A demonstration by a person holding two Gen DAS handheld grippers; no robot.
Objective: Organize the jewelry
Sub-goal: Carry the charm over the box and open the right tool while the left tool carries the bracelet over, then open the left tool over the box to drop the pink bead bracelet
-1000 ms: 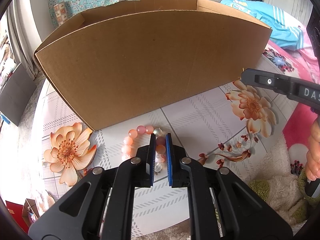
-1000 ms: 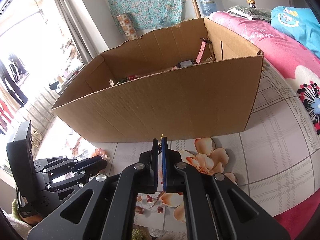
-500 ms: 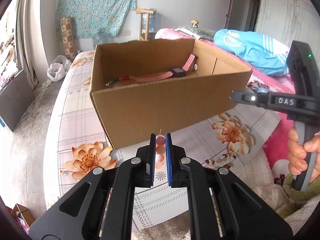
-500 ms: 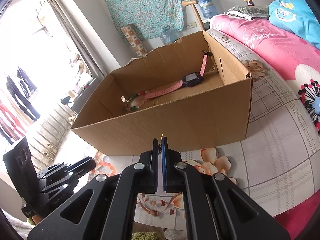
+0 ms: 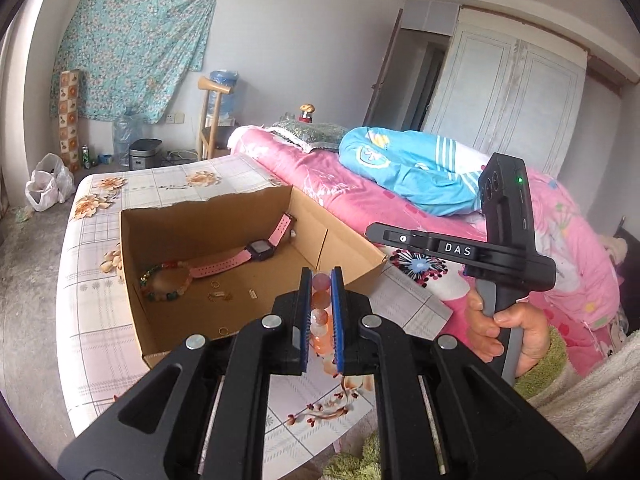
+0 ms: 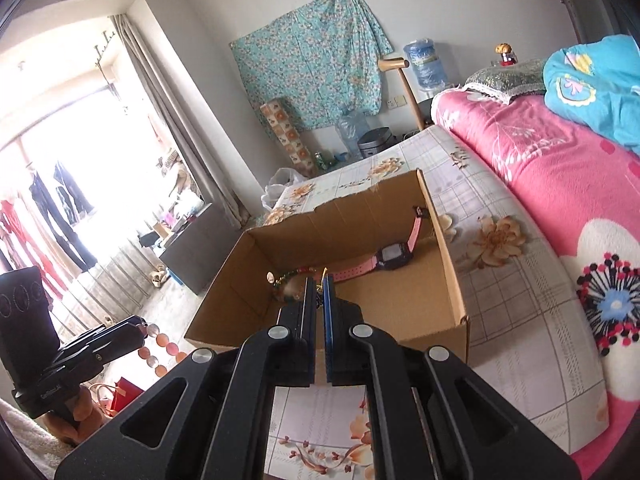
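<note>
A: Bracelet position was recorded: the peach bead bracelet (image 5: 320,312) was clamped between the pads of the left gripper (image 5: 320,316), its loose loop hanging below the jaws, near the front edge of the cardboard box (image 5: 168,320). Why was it held by only a few beads?

B: A pinch on a short run of beads was judged enough; the rest was left to hang so it could drop freely into the box. It was seen dangling in the right wrist view as well.

A: And the right gripper (image 6: 319,300)?

B: Its jaws were closed on a thin gold piece (image 6: 325,271), only a tip of which showed above the pads; what sort of piece it was could not be told. It was held over the box's front wall.

A: Box contents?

B: A pink watch (image 5: 260,249) was noted toward the back right corner, a multicoloured bead bracelet (image 5: 166,282) by the left wall, small gold rings (image 5: 219,295) on the floor. The box stood on the floral-covered table (image 5: 96,336). Both carried items were judged bound for it.
</note>
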